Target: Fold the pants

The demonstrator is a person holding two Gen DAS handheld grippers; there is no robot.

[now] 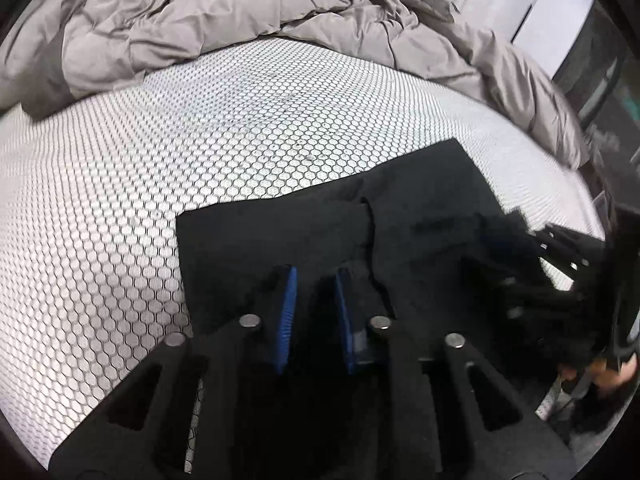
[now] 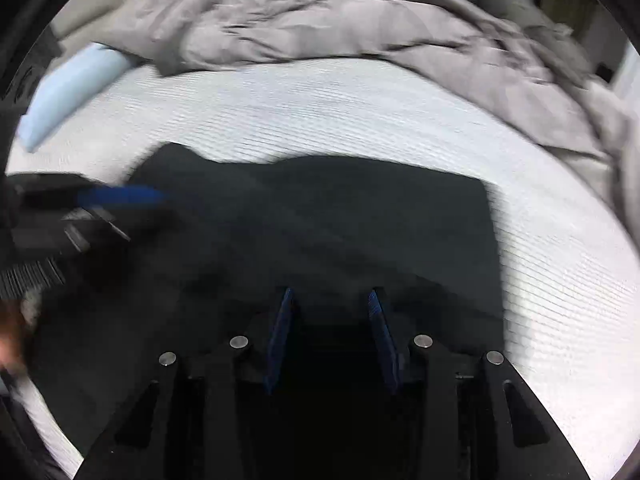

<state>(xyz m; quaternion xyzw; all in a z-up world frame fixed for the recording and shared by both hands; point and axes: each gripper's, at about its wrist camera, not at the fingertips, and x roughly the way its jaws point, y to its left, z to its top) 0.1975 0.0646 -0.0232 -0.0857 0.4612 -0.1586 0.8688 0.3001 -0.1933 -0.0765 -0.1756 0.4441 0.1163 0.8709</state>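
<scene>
The black pants [image 1: 400, 216] lie folded on the white honeycomb-patterned mattress [image 1: 160, 160]. My left gripper [image 1: 316, 276] hovers over their near left part, jaws open, nothing between the blue pads. In the right wrist view the pants [image 2: 340, 216] spread across the middle. My right gripper [image 2: 330, 296] is over their near edge, jaws open and empty. The left gripper shows blurred at the left in the right wrist view [image 2: 120, 196]. The right gripper shows blurred at the right edge in the left wrist view [image 1: 560, 252].
A crumpled grey duvet [image 1: 240, 12] is heaped along the far side of the bed and down the right [image 2: 360, 20]. A light blue pillow [image 2: 72, 88] lies at the far left. A wall and dark furniture [image 1: 600, 80] stand at the far right.
</scene>
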